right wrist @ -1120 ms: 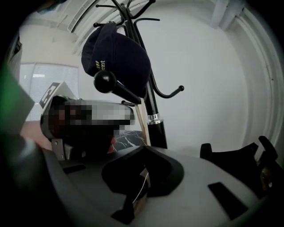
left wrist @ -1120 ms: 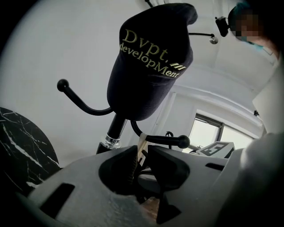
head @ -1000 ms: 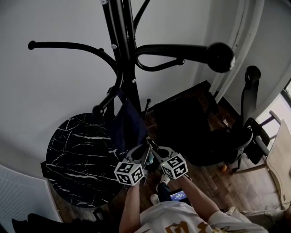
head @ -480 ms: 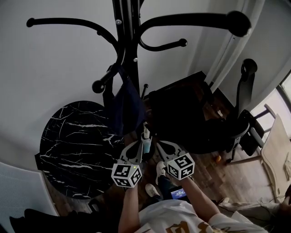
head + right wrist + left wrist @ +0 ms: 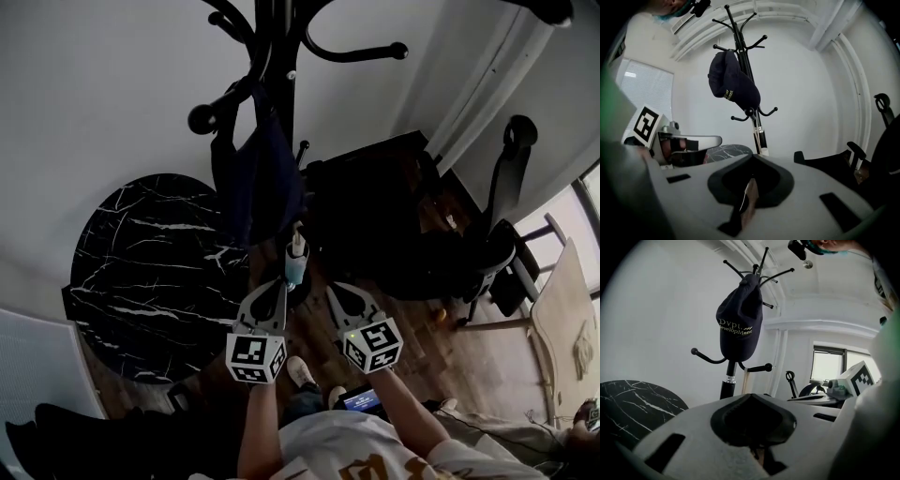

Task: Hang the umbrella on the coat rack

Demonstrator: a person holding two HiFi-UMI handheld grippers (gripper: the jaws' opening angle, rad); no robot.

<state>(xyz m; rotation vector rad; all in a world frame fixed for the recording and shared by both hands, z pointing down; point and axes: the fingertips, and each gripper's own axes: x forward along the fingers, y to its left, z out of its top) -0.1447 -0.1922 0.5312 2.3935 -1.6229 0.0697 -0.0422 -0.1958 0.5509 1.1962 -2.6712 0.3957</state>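
Logging items as we find them. Umbrella (image 5: pixel 258 178): navy, folded loose, pale lettering, hung from a hook arm of coat rack (image 5: pixel 279 47), upper centre of head view; light handle (image 5: pixel 295 258) at its low end. Left gripper (image 5: pixel 278 289): lower centre, jaws closed tip to tip, nothing betw. them. Right gripper (image 5: pixel 335 292): just right of it, jaws likewise together, empty. Both sit below the umbrella in frame, clear of it. Marble table (image 5: pixel 141 272): round, black w/ white veins, left of frame. Black chair (image 5: pixel 506 197): right side.
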